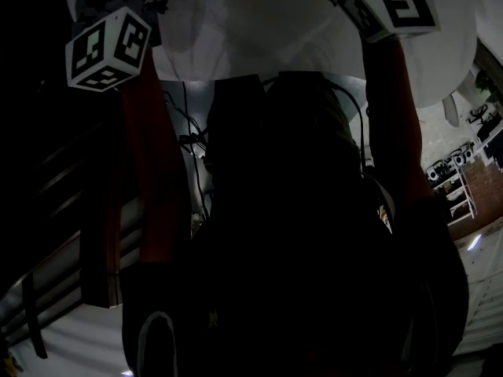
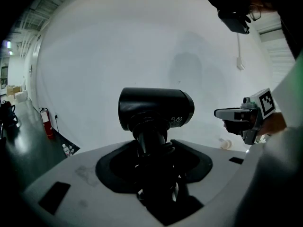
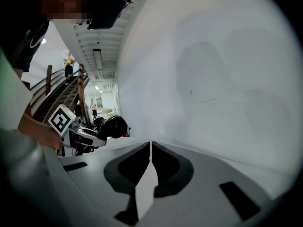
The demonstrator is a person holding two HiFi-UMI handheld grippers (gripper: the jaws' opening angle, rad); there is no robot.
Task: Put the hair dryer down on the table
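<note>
**A:** Where is the hair dryer?

**B:** We find the black hair dryer (image 2: 156, 108) at the centre of the left gripper view. Its barrel is level and its handle points to six o'clock, with the white table (image 2: 118, 41) behind it.

**A:** What holds it?

**B:** Our left gripper (image 2: 152, 150) clamps the handle.

**A:** And the other?

**B:** Our right gripper (image 3: 150, 148), at three o'clock from the dryer, has its jaws pressed together with nothing between them.

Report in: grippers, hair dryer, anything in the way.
Left gripper shut on black hair dryer, by its handle; not yet on the white table. Right gripper shut, empty. Small pale object near right gripper, unidentifiable; nothing else seen.
</note>
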